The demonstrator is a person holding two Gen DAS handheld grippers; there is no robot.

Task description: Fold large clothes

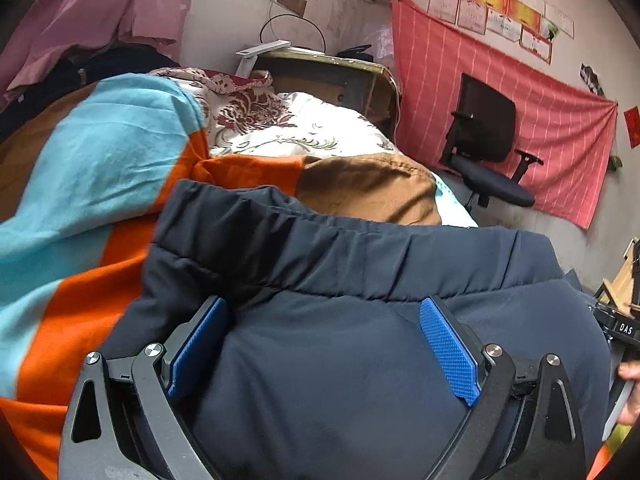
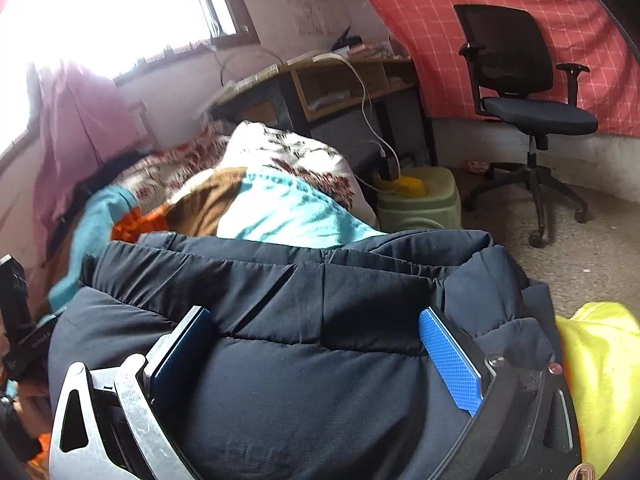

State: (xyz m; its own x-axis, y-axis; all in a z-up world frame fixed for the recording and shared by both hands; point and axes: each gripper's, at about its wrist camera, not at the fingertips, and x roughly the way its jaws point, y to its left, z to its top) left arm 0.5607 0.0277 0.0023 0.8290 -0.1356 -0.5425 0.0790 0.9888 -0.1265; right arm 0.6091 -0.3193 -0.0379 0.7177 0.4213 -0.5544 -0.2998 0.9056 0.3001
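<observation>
Dark navy padded clothing (image 1: 360, 360) is filling the lower half of both wrist views, bunched into a thick mound on the bed. In the left wrist view the left gripper (image 1: 324, 344) is sitting with its jaws spread wide, one blue pad (image 1: 198, 348) pressing into the fabric on one side and the other standing at the far side, with the bulging cloth swelling up between them; an elasticated, gathered band (image 1: 332, 256) of the garment is running across just beyond the fingertips. Whether the pads are actually pinching the fabric is not clear, since the jaws are standing far apart.

In the right wrist view the right gripper (image 2: 316, 344) is also standing wide apart, its blue pads (image 2: 450, 360) flanking a quilted fold of the same navy garment (image 2: 320, 400), which is humping up between the fingers. A yellow cloth (image 2: 600, 368) is lying just beside the garment at the lower right edge.

Beyond the garment, a sheet in blocks of turquoise, orange and brown (image 1: 100, 160) is covering the bed, with a white floral quilt (image 1: 288, 128) heaped farther back. A black office chair (image 2: 520, 100) is standing on the floor in front of a red checked cloth (image 2: 460, 8) hanging on the wall. A wooden desk (image 2: 340, 84) is standing near the head of the bed, and a pale green tub (image 2: 420, 200) is sitting on the floor beside it. A pink curtain (image 1: 112, 12) is hanging by the window.
</observation>
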